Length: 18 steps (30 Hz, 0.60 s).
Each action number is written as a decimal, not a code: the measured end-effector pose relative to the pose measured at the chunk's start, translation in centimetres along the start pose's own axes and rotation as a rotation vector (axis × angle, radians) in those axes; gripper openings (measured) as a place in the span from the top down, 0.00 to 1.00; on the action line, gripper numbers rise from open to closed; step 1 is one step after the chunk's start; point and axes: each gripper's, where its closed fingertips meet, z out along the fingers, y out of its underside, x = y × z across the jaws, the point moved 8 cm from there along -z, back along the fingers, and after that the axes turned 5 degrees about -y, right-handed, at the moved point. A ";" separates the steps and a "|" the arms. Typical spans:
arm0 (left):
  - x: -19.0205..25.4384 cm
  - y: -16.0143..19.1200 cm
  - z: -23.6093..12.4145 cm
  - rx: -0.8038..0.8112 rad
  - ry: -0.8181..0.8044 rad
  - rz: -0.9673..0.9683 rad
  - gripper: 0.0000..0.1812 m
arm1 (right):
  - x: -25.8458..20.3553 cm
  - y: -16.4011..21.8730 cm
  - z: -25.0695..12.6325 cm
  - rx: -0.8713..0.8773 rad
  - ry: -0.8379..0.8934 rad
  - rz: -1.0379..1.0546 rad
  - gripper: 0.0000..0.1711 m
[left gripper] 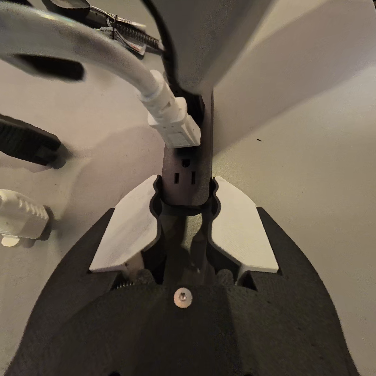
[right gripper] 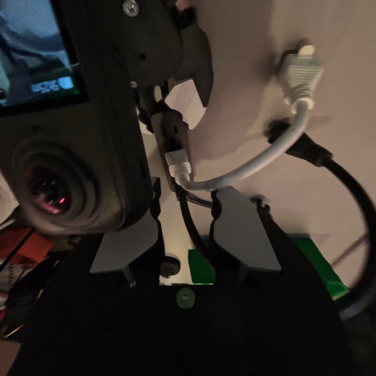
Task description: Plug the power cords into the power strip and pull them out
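**My left tongs pinch the power strip, my right tongs are spread**

My left tongs (left gripper: 185, 191) are pinching the near end of the grey power strip (left gripper: 186, 183). Their black pads touch it on both sides. The strip lies on the pale table (left gripper: 295, 203) and runs away from me. One free socket (left gripper: 185, 173) is just above my tongs. Behind it, a white plug (left gripper: 175, 124) sits in the next socket, and its white cord (left gripper: 91, 53) bends away to the left. Another white plug (left gripper: 20, 217) and a black plug (left gripper: 26, 142) lie loose on the table at the left, apart from the strip.

My right tongs (right gripper: 185, 201) are spread and hold nothing. The black cord (right gripper: 191, 219) of the strip passes through the gap between the fingers; whether it touches them I cannot tell. From this side I see the strip (right gripper: 173, 130) farther off with the white plug (right gripper: 178, 160) in it. The camera (right gripper: 61, 183) of the left tongs fills the left part of the view. At the right, the loose white plug (right gripper: 299, 75) and the loose black plug (right gripper: 301, 146) lie on the table. This view is somewhat blurred.
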 end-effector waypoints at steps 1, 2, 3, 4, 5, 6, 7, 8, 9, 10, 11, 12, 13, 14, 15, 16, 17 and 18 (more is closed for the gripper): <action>0.0 0.0 0.0 0.000 0.000 0.001 0.75 | 0.1 0.2 0.8 -0.008 -0.048 0.009 0.71; 0.0 0.0 0.0 0.000 0.000 0.000 0.75 | 0.1 0.3 1.7 -0.011 -0.096 0.011 0.72; 0.0 0.0 0.0 0.000 0.001 0.001 0.75 | 0.2 0.5 2.5 -0.012 -0.125 0.005 0.72; 0.0 0.0 0.0 0.000 0.000 0.000 0.75 | 0.3 0.7 3.2 -0.022 -0.116 -0.008 0.74; 0.0 0.0 0.0 -0.001 0.000 0.000 0.75 | 0.4 1.0 3.5 -0.026 -0.102 -0.039 0.77; 0.0 0.0 0.1 -0.001 0.001 0.000 0.75 | 0.2 1.1 3.6 -0.001 -0.101 -0.067 0.78; 0.0 0.0 0.1 -0.001 0.001 0.000 0.75 | 0.1 1.0 3.3 0.045 -0.109 -0.072 0.79; 0.0 0.0 0.1 0.000 0.001 0.000 0.75 | 0.0 1.0 3.0 0.102 -0.127 -0.062 0.79; 0.0 0.0 0.1 0.000 0.001 0.000 0.75 | 0.1 0.9 2.7 0.159 -0.140 -0.049 0.79; 0.0 0.0 0.1 0.000 0.001 0.000 0.75 | 0.2 0.9 2.6 0.208 -0.139 -0.040 0.80; 0.0 0.0 0.1 0.000 0.001 0.000 0.75 | 0.3 0.9 2.6 0.237 -0.124 -0.042 0.82; 0.0 0.0 0.2 0.000 0.001 0.000 0.75 | 0.3 1.0 2.6 0.249 -0.103 -0.055 0.85; 0.0 0.1 0.2 0.000 0.001 0.000 0.76 | 0.2 1.1 2.6 0.255 -0.090 -0.075 0.86; -0.1 0.1 0.1 0.000 0.001 0.000 0.76 | 0.0 1.1 2.6 0.253 -0.083 -0.098 0.86; -0.1 0.1 0.1 0.001 0.002 0.000 0.76 | -0.1 1.1 2.6 0.250 -0.073 -0.121 0.86; -0.1 0.1 0.1 0.001 0.002 0.001 0.76 | -0.3 1.1 2.6 0.246 -0.065 -0.135 0.86; -0.1 0.0 0.1 0.001 0.002 0.001 0.76 | -0.4 1.1 2.5 0.237 -0.064 -0.138 0.86; 0.0 0.1 0.0 0.001 0.002 0.001 0.76 | -0.4 1.0 2.5 0.228 -0.066 -0.132 0.86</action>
